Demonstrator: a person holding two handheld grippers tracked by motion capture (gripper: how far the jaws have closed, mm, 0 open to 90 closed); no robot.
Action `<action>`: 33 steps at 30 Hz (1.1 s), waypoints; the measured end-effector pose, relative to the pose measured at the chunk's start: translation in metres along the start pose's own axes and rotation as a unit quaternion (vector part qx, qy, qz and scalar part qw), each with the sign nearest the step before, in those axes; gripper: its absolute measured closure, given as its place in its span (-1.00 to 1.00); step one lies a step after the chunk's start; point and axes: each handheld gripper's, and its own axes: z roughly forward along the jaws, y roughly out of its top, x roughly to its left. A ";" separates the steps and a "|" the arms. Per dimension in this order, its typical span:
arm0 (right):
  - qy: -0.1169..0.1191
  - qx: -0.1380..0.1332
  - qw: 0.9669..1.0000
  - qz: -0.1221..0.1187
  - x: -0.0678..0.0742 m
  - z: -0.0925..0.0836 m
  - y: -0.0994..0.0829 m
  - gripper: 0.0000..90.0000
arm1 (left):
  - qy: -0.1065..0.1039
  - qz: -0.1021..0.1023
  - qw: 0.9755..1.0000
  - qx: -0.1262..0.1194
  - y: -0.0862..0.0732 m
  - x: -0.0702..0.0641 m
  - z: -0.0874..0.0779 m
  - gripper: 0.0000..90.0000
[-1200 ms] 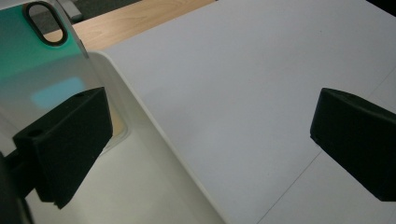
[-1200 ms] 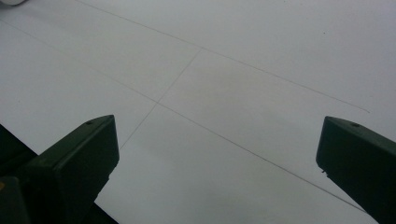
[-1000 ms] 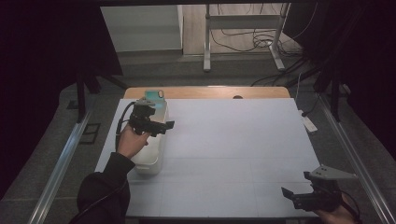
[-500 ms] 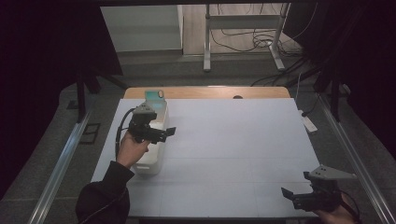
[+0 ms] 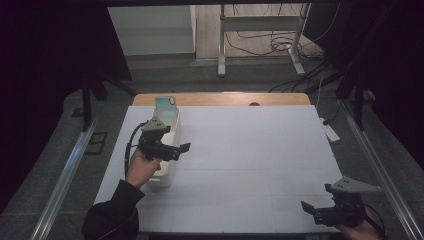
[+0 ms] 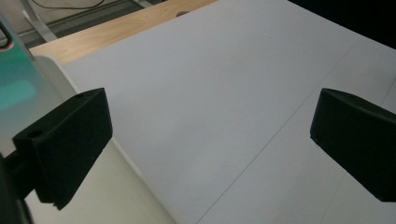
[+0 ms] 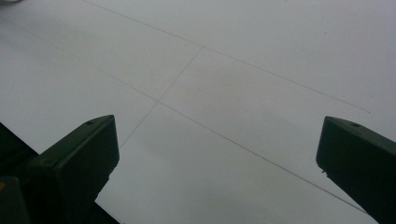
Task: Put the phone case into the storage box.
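In the left gripper view, the two black jaws of the left gripper are standing wide apart and nothing is lying between them. Below the left jaw, the pale rim of a long white container is showing, and a teal panel is standing at its far end.

From above, the left gripper is hovering over the middle of the white container, with its jaws pointing toward the centre of the table. The left hand is holding it from the near side, and a dark sleeve is coming in from the bottom edge.

The container is lying near the left edge of the white table sheet. Its long axis is running from the person toward the far edge, and the teal panel is rising at the far end, just beside the wooden strip.

The right gripper is also holding its jaws wide apart, over bare sheet with thin lines. In the high view the right gripper is staying low at the near right corner, well apart from the container.

On the floor, a white power strip is lying beside the right edge of the table, and cables are trailing around a metal stand.
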 end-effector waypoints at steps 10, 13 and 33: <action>0.001 -0.002 1.000 0.000 0.000 0.000 0.000 -1.00 | 0.006 -0.010 1.000 -0.005 -0.008 -0.008 -0.006 -1.00; 0.001 -0.002 1.000 0.001 0.000 0.000 0.000 -1.00 | 0.008 -0.012 1.000 -0.004 -0.009 -0.010 -0.008 -1.00; -0.004 -0.001 1.000 0.009 -0.001 0.000 0.000 -1.00 | 0.016 -0.010 1.000 0.007 -0.017 -0.029 -0.018 -1.00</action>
